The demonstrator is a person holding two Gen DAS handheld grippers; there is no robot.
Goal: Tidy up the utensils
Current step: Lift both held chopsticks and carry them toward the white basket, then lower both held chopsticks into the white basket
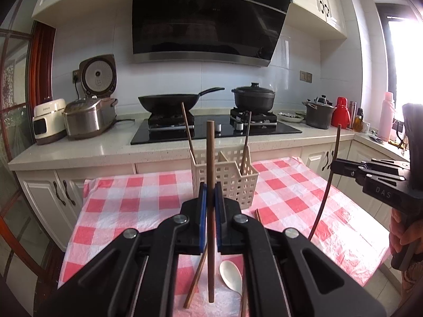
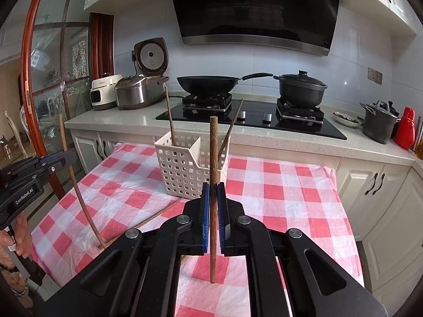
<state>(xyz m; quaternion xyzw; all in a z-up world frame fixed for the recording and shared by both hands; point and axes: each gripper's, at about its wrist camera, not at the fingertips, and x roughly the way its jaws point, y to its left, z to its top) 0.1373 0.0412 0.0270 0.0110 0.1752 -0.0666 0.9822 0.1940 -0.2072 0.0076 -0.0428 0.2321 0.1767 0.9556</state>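
I have one brown chopstick pinched upright in my left gripper, and another chopstick clamped the same way in my right gripper, both above the checked tablecloth. Beyond them the white slotted basket holds two chopsticks, one per compartment. Only my left view shows the pale spoon and two loose chopsticks lying on the cloth.

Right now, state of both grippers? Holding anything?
Left gripper: shut on a wooden chopstick, held upright above the checked tablecloth.
Right gripper: shut on another wooden chopstick, also upright.
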